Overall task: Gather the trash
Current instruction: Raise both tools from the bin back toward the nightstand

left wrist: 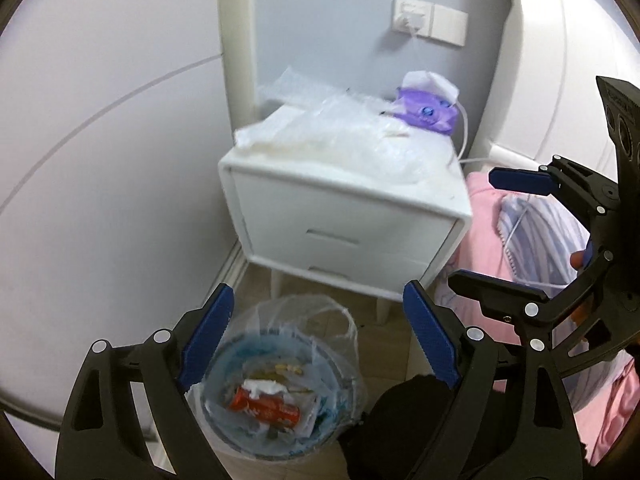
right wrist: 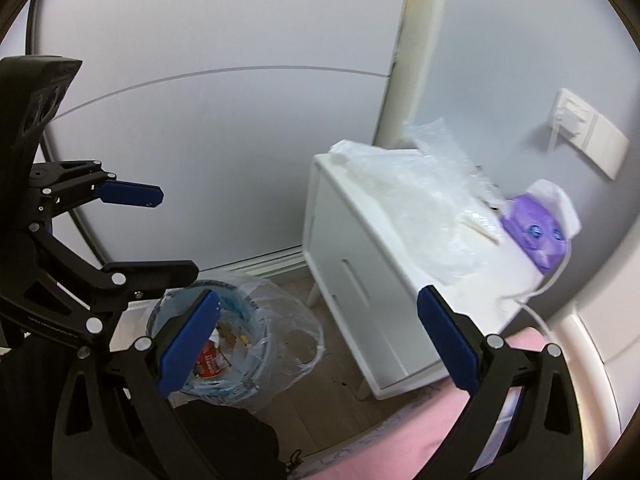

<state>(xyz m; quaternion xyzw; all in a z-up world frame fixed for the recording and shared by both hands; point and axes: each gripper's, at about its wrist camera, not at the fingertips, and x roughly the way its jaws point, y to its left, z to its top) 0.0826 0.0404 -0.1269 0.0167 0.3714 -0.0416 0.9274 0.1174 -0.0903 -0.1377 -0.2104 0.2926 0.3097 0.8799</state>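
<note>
A small bin [left wrist: 352, 380] lined with a clear plastic bag stands on the floor in front of a white nightstand [left wrist: 344, 236]. A red can [left wrist: 266, 405] and scraps lie in it. Crumpled clear plastic wrapping [left wrist: 352, 136] and a purple tissue pack [left wrist: 426, 110] lie on the nightstand top. My left gripper [left wrist: 318, 344] is open and empty, right above the bin. My right gripper [right wrist: 318, 340] is open and empty; it hangs between the bin [right wrist: 256, 344] and the nightstand [right wrist: 360, 280]. The plastic wrapping [right wrist: 420, 204] and tissue pack [right wrist: 538, 236] show there too.
Pink bedding [left wrist: 484, 252] and a striped cloth [left wrist: 540, 240] lie right of the nightstand. A wall socket [left wrist: 428, 22] with a white cable sits above it. A grey wall [left wrist: 100, 120] closes the left side. Something black [right wrist: 228, 436] lies beside the bin.
</note>
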